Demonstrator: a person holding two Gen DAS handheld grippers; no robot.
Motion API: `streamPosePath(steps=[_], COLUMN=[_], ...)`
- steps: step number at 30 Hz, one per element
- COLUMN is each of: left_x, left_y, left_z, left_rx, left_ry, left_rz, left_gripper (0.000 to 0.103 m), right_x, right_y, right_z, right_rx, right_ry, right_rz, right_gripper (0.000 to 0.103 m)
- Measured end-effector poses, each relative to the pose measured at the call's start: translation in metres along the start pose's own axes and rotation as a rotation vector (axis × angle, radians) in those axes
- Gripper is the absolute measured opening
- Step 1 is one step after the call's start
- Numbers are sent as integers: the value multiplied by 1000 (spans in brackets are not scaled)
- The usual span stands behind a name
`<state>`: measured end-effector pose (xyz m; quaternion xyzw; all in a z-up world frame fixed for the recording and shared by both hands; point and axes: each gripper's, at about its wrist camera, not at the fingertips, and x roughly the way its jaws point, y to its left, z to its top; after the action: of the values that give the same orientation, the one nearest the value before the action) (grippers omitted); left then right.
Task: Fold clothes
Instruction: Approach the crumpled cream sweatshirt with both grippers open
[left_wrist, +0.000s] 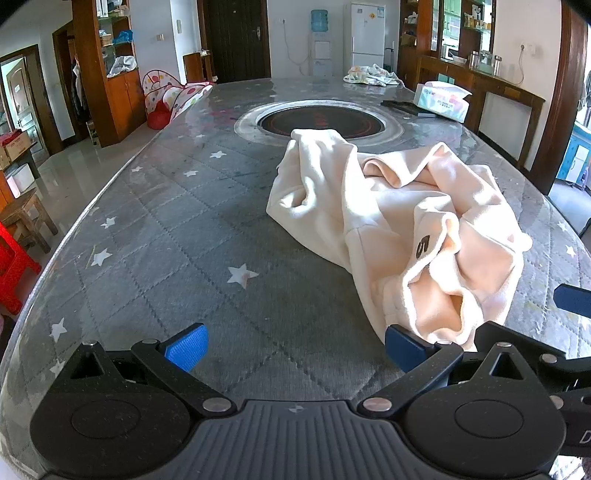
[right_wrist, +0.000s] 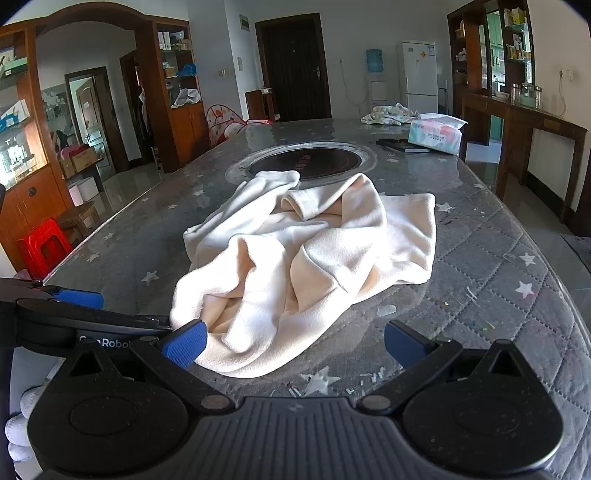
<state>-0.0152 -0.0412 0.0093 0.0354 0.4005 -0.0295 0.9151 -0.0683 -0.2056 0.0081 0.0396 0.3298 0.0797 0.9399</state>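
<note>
Partly hidden "Robo" lettering on the left gripper (right_wrist: 79, 301) body, tissue box (right_wrist: 436, 137) print unreadable

A crumpled cream garment (left_wrist: 399, 221) lies on the star-patterned counter (left_wrist: 166, 229) toward its right edge. The left tongs (left_wrist: 295, 349) stand wide apart, the right fingertip (left_wrist: 404, 347) touching the garment's near hem.

A cream-coloured fleece garment (left_wrist: 399, 221) lies crumpled in a loose heap on the grey quilted table (left_wrist: 177, 229) with white stars. It is not folded; the cloth is bunched into deep wrinkles, and a tube-shaped part opens toward the near edge. A small dark label shows on one fold. Its far end touches the rim of the round dark hob (right_wrist: 306, 162) set in the table.
</note>
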Motion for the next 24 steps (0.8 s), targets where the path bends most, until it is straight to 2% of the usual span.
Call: streamPosePath(steps=[24], left_x=[8], left_y=[-3], left_z=[5], left_rx=[10], left_ry=[12], left_rz=[9], left_gripper=[103], right_x=[8], right_y=[-5], right_z=[2], right_rx=[15], right_ry=[10], right_rz=[7], right_gripper=[103])
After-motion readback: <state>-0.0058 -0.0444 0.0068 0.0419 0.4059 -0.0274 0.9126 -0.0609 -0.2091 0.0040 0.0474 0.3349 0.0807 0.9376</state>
